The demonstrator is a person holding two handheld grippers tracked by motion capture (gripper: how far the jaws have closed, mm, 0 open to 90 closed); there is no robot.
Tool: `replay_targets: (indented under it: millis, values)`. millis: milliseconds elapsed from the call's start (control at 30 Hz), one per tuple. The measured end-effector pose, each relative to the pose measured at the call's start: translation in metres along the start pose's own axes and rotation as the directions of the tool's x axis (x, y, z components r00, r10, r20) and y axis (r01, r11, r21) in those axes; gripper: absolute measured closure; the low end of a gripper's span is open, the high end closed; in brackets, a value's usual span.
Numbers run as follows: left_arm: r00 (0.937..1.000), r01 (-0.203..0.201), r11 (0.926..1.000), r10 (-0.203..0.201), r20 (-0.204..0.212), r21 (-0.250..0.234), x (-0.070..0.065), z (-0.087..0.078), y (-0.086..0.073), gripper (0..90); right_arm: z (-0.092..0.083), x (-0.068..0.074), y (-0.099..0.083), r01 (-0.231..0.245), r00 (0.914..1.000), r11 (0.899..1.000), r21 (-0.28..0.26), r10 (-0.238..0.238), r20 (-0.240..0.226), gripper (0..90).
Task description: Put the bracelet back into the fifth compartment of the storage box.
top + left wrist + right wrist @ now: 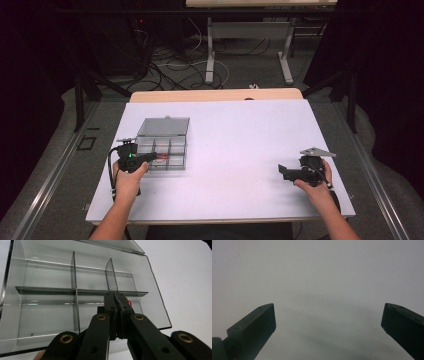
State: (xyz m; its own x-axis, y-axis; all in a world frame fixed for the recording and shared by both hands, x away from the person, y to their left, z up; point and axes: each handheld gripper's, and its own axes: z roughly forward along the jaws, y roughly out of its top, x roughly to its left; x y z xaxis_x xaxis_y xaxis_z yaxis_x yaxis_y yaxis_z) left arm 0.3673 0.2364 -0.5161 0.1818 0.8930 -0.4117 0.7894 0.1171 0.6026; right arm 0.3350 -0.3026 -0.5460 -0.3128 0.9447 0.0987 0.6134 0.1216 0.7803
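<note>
We see a clear smoky plastic organizer box (162,145) lying flat at the table's left side — lid swung open at the far edge, dividers forming compartments — and a small red item (128,301) in its near-right compartment.

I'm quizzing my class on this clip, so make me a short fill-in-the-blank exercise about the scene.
1. The left gripper has its jaws ____ over the clear plastic box.
2. The right gripper has its jaws ____ above the bare table.
3. The small thing showing beside the left gripper's tip is coloured ____.

Missing words: shut; open; red
</note>
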Motion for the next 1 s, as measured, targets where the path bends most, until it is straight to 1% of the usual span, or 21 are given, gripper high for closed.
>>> replay_targets:
  millis: [67,100,133,200,300,333,367,400,467,500,533,567,600,700,733,833,867,900,933,967,1000]
  values:
    - [1.0000,-0.002,0.9998,0.002,0.004,0.021,0.002,0.000,0.000,89.9,0.000,0.000,0.000,-0.001,1.0000,1.000,-0.001,0.001,-0.001,0.0]
    - [0.9999,0.002,0.9999,-0.002,-0.010,0.015,0.003,0.002,-0.001,89.8,0.000,0.000,0.000,-0.001,1.0000,1.000,-0.001,0.001,-0.002,0.0]
    - [0.9999,0.002,0.9999,-0.002,-0.010,0.015,0.003,0.002,-0.001,89.9,0.000,0.000,0.000,-0.001,1.0000,1.000,0.000,0.001,-0.003,0.0]
    - [0.9999,-0.004,0.9993,0.005,-0.012,0.037,0.005,0.003,-0.001,89.9,0.000,0.000,0.000,-0.001,1.0000,1.000,0.001,0.001,-0.004,0.0]
    - [0.9998,0.001,0.9994,0.000,-0.021,0.035,0.005,0.005,-0.001,89.8,0.000,0.000,0.000,-0.001,1.0000,1.000,0.000,0.001,-0.005,0.0]
    - [0.9998,0.001,0.9997,-0.001,-0.022,0.026,0.006,0.006,-0.002,89.8,0.000,0.000,0.000,-0.001,1.0000,1.000,0.000,0.001,-0.006,0.0]
    - [0.9997,-0.006,0.9991,0.007,-0.023,0.043,0.007,0.007,-0.002,89.9,0.000,0.000,0.000,-0.001,1.0000,1.000,0.000,0.001,-0.006,0.0]
    - [0.9997,-0.003,0.9987,0.004,-0.023,0.050,0.007,0.007,-0.002,89.9,0.000,0.000,0.000,-0.001,1.0000,1.000,0.000,0.001,-0.007,0.0]
    - [0.9997,-0.003,0.9989,0.005,-0.024,0.046,0.007,0.008,-0.002,89.8,0.000,0.000,0.000,-0.001,1.0000,1.000,0.001,0.001,-0.007,0.0]
    - [0.9997,0.001,0.9994,0.000,-0.026,0.035,0.007,0.009,-0.003,89.8,0.000,0.000,0.000,-0.001,1.0000,1.000,0.001,0.001,-0.007,0.0]
    - [0.9998,0.008,0.9988,-0.007,-0.021,0.047,0.007,0.009,-0.003,89.8,0.000,0.000,0.000,-0.001,1.0000,1.000,0.001,0.001,-0.007,0.0]
    - [0.9995,-0.005,0.9988,0.007,-0.031,0.049,0.008,0.009,-0.003,89.8,0.000,0.000,0.000,-0.001,1.0000,1.000,0.001,0.001,-0.008,0.0]
    - [0.9997,0.006,0.9989,-0.005,-0.025,0.047,0.008,0.010,-0.003,89.8,0.000,0.000,0.000,0.000,1.0000,1.000,0.002,0.001,-0.009,0.0]
    - [0.9995,0.007,0.9993,-0.005,-0.031,0.037,0.008,0.011,-0.003,89.8,0.000,0.000,0.000,0.000,1.0000,1.000,0.003,0.000,-0.009,0.0]
    - [0.9995,0.004,0.9983,-0.002,-0.032,0.058,0.010,0.010,-0.003,89.7,0.000,0.000,0.000,0.000,1.0000,1.000,0.003,0.000,-0.009,0.0]
    - [0.9991,0.001,0.9988,0.001,-0.043,0.048,0.011,0.013,-0.004,89.6,0.000,-0.001,0.000,0.007,0.9999,1.000,0.006,-0.007,-0.010,0.0]
    - [0.9990,-0.007,0.9985,0.010,-0.043,0.054,0.012,0.012,-0.004,89.5,0.001,0.000,0.000,0.007,0.9999,1.000,0.007,-0.007,-0.010,0.0]
    - [0.9990,-0.007,0.9985,0.010,-0.043,0.054,0.012,0.012,-0.004,89.4,0.000,0.000,0.000,0.008,0.9999,1.000,0.006,-0.008,-0.011,0.0]
    - [0.9992,0.000,0.9984,0.002,-0.039,0.057,0.012,0.013,-0.004,89.4,0.000,0.000,0.000,0.008,0.9999,1.000,0.006,-0.008,-0.011,0.0]
    - [0.9994,0.016,0.9983,-0.014,-0.033,0.056,0.011,0.013,-0.004,89.0,0.001,0.000,0.000,0.004,0.9999,1.000,0.004,-0.004,-0.013,0.0]
    - [0.9994,0.016,0.9983,-0.014,-0.033,0.056,0.011,0.013,-0.004,88.3,0.001,0.000,0.000,0.004,0.9999,1.000,0.004,-0.004,-0.013,0.0]
